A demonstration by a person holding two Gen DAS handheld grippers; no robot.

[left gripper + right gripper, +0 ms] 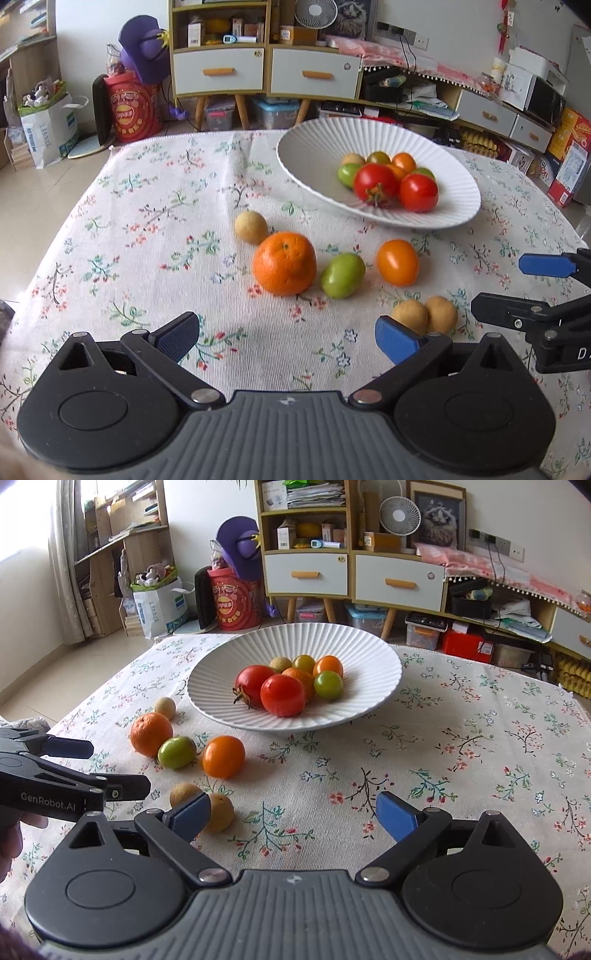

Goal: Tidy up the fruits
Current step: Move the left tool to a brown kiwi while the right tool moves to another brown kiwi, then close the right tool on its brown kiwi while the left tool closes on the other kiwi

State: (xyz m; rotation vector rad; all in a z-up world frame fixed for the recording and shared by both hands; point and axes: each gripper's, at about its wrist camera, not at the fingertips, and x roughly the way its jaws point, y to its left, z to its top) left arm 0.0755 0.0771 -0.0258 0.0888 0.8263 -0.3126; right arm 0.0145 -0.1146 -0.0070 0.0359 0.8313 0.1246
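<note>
A white ribbed bowl [306,147] [369,657] holds two red tomatoes [282,694] and several small orange, green and tan fruits. On the flowered cloth lie a mandarin [284,263] [150,733], a green tomato [342,275] [176,752], an orange tomato [397,262] [223,756], a tan fruit [251,227] [165,708] and two tan fruits side by side [424,315] [218,812]. My left gripper [288,338] is open and empty, short of the mandarin. My right gripper [293,816] is open and empty; its left pad hides part of the tan pair.
The table's far edge lies behind the bowl, with cabinets, boxes and a red drum on the floor beyond. In the left wrist view the right gripper [532,284] juts in at the right edge. A hand [11,834] shows at the lower left.
</note>
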